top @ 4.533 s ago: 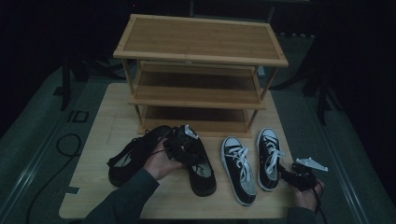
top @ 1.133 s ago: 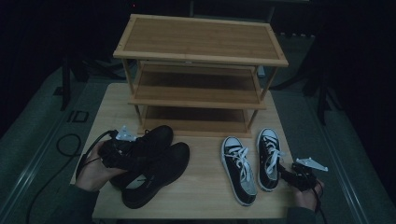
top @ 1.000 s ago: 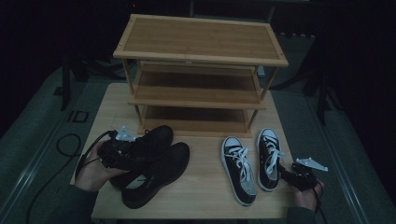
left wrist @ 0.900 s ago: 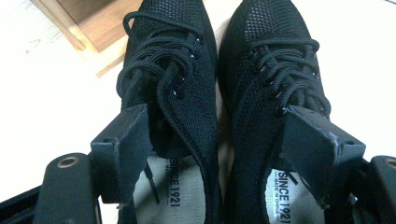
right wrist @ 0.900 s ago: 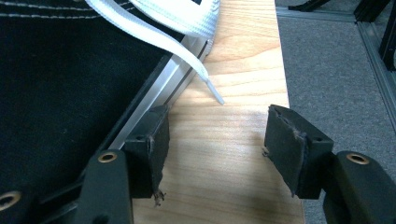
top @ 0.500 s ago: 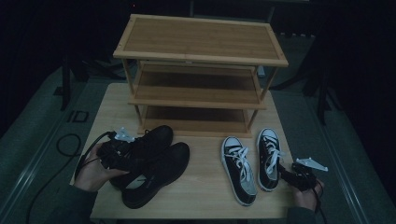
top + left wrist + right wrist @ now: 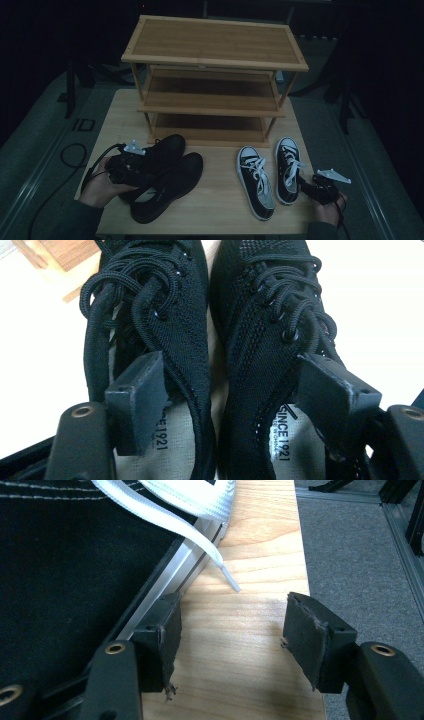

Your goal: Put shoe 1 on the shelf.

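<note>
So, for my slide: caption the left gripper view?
Open left tongs straddle the inner sides of two black shoes.

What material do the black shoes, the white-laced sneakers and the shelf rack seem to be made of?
Black shoes: likely knitted mesh fabric, matte; woven texture shows. White-laced sneakers: probably black canvas with a pale, perhaps rubber sole edge and flat white laces. Shelf rack: light wood or bamboo, smooth, with visible grain lines.

Saw two black knit shoes (image 7: 220, 340) side by side, touching, laces tied, insoles printed "SINCE 1921". Left gripper (image 7: 230, 395) spread wide, one jaw inside each shoe opening. Pale table (image 7: 380, 305) beneath; wooden rack corner (image 7: 55, 255) top left.
</note>
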Tool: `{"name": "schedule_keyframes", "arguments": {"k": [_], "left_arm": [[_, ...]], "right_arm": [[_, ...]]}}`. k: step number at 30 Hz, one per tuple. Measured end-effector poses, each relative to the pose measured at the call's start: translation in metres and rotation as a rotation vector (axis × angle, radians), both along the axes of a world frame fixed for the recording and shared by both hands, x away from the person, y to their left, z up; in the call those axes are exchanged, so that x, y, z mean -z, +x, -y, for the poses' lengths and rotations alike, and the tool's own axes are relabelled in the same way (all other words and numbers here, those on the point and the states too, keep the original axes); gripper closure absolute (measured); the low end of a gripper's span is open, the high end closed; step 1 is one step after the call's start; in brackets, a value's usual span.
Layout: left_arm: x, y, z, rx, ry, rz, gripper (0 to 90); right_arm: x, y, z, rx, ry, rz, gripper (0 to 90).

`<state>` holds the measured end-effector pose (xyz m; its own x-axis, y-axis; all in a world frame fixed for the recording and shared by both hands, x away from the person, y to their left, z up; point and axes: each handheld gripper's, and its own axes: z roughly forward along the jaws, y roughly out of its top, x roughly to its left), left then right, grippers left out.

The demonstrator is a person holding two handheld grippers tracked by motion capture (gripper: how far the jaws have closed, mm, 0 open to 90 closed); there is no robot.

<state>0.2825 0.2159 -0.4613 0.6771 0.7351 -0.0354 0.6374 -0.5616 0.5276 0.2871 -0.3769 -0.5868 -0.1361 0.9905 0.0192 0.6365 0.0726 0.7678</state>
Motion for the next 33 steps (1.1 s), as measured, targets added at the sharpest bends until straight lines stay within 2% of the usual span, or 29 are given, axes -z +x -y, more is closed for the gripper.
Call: {"name": "schedule_keyframes", "arguments": {"k": [6,8,12,15,22,33], "left_arm": [[-0.001,-0.002,0.002,-0.007,0.001,-0.005,17.4],[0.000,-0.002,0.002,-0.006,-0.001,-0.006,17.5],[0.005,0.002,0.003,-0.017,0.031,-0.011,17.8],[0.009,0.006,0.002,-0.029,0.050,-0.017,20.9],[0.012,0.013,0.002,-0.018,0.038,-0.037,30.6],[0.013,0.024,0.010,0.011,0.078,-0.123,42.5]], "right_arm": [[0.000,0.000,0.000,0.000,0.000,0.000,39.7],[0.000,0.000,0.000,0.000,0.000,0.000,39.7],[0.000,0.000,0.000,0.000,0.000,0.000,39.7],[0.000,0.000,0.000,0.000,0.000,0.000,39.7],[0.000,0.000,0.000,0.000,0.000,0.000,39.7],[0.000,0.000,0.000,0.000,0.000,0.000,39.6]]}}
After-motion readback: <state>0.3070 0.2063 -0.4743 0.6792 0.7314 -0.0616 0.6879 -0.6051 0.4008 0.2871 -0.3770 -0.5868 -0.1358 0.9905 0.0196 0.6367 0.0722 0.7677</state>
